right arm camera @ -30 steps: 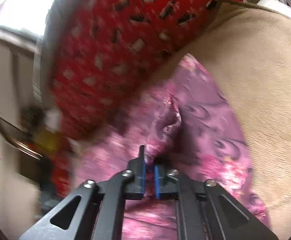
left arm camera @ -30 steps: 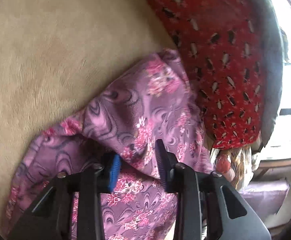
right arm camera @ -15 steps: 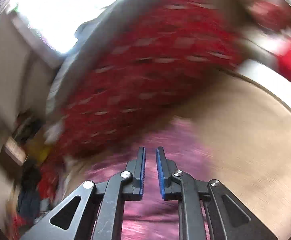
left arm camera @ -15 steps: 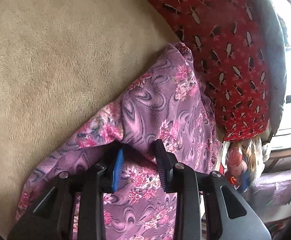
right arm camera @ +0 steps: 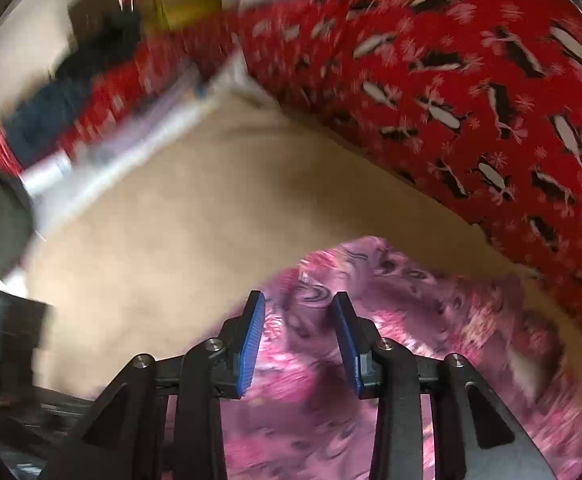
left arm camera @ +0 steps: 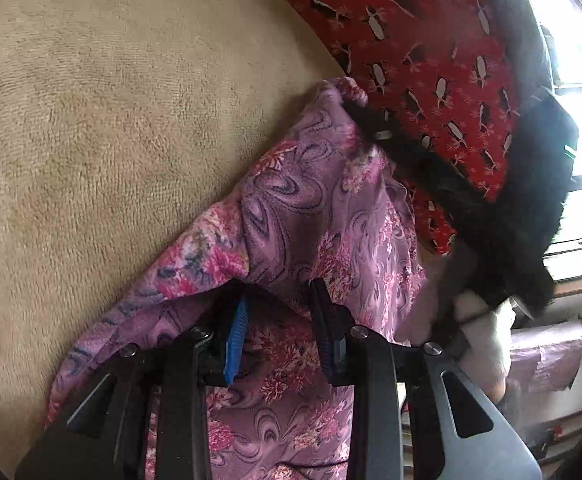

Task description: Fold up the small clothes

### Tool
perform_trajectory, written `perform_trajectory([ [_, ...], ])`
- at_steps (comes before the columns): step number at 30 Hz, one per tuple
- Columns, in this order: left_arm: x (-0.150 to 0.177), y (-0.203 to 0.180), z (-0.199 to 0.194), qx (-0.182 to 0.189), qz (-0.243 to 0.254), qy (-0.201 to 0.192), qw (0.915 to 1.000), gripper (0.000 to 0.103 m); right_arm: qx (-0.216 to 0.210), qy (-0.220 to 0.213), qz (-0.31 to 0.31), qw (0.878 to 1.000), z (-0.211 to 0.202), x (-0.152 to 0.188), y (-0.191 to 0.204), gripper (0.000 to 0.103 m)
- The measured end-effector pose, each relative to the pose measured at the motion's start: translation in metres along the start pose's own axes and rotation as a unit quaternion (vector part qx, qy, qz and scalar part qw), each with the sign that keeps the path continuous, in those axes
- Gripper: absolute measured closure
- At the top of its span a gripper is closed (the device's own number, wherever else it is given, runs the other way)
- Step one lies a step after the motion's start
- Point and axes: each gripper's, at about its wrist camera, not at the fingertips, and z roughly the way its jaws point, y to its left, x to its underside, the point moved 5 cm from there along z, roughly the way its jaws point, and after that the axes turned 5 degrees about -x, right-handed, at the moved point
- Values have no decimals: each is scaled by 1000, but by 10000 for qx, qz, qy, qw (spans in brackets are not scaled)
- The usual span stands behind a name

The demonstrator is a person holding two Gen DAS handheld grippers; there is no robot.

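left gripper [left arm camera: 281, 322] spread, straddling a fold of purple floral garment [left arm camera: 331, 216] | right gripper [right arm camera: 299, 336] spread, nothing held, cloth just beyond fingertips | garment's long axis runs ahead from left fingers

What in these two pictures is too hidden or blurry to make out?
- Left wrist view: the left gripper has a fold of the purple floral cloth draped over its fingertips, so any pinch is hidden.
- Left wrist view: a black furry shape crosses the red penguin fabric; what it is stays unclear.
- Right wrist view: the upper left clutter is smeared by motion.
- Both views: the cloth's lower part is cut off by the frame.
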Motion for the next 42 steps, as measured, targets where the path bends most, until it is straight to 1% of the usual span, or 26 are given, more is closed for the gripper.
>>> perform_trajectory([
  [2,0,1,-1,71,-16,31,10000,75,151,264,-249,9992,9,6,0,72],
  [3,0,2,-2,85,-29,42,10000,75,246,304,-463,9982,11,7,2,100],
  [6,-3,1,-7,70,-42,-38,10000,75,480,162,-745,9959,8,3,4,100],
  [8,-5,2,-9,-160,65,-185,9997,75,423,-157,-285,9986,1,-14,-14,100],
  [9,-5,3,-8,-192,96,-193,9996,75,362,-278,144,9989,1,-18,-30,100],
  [13,-4,4,-9,-211,169,-121,9996,76,312,58,952,9949,27,-9,-62,98],
  [15,0,1,-16,-80,239,-42,9997,78,-177,-418,1297,9905,7,-8,-65,96],
  [16,2,-2,-22,23,305,-55,9995,78,-259,-629,1501,9863,-5,-7,-69,90],
  [18,7,-11,-36,156,460,-200,9986,78,-598,-1080,2052,9709,-33,4,-78,85],
  [19,7,-15,-42,151,508,-340,9980,77,-847,-1224,2227,9635,-42,14,-79,84],
  [20,4,-18,-44,129,548,-456,9974,72,-997,-1293,2297,9595,-47,23,-78,84],
  [21,1,-21,-43,-64,632,-596,9962,66,-1016,-1270,2336,9586,-46,33,-76,80],
  [22,-2,-20,-39,-298,650,-613,9956,62,-946,-1059,2366,9612,-35,45,-74,76],
  [24,-7,-18,-19,-659,687,-375,9948,62,-726,-381,2548,9635,-6,73,-73,79],
  [26,-5,-13,-9,-864,676,-224,9937,62,-758,-862,2697,9561,-28,84,-71,79],
  [29,2,-14,-18,-769,677,-211,9945,62,-799,-1261,3090,9393,-81,113,-78,77],
  [31,9,-18,-24,-821,809,-294,9929,62,-415,-1565,3266,9312,-128,154,-92,64],
  [33,16,-23,-16,-1001,965,-239,9900,54,-85,-1694,3553,9192,-160,200,-110,59],
  [34,17,-26,-6,-1141,999,-175,9883,52,27,-1699,3812,9088,-173,231,-120,57],
  [35,21,-25,5,-1374,1075,-120,9846,52,144,-1585,4056,9001,-173,256,-130,57],
  [36,22,-29,9,-1560,1235,-185,9798,52,171,-1249,4357,8912,-168,282,-138,73],
  [37,26,-33,7,-1707,1422,-248,9747,52,-145,-1181,4579,8810,-166,302,-140,88],
  [38,34,-39,5,-1909,1699,-232,9665,52,-329,-1385,4738,8690,-176,315,-141,88],
  [39,37,-42,6,-1984,1784,-160,9636,52,-516,-1435,4856,8608,-183,322,-139,86],
  [40,46,-41,5,-2055,1829,-47,9614,52,-650,-1393,4917,8571,-189,330,-133,73],
  [42,65,-32,-2,-2228,1907,123,9560,52,-561,-1052,4761,8713,-191,345,-115,67],
])
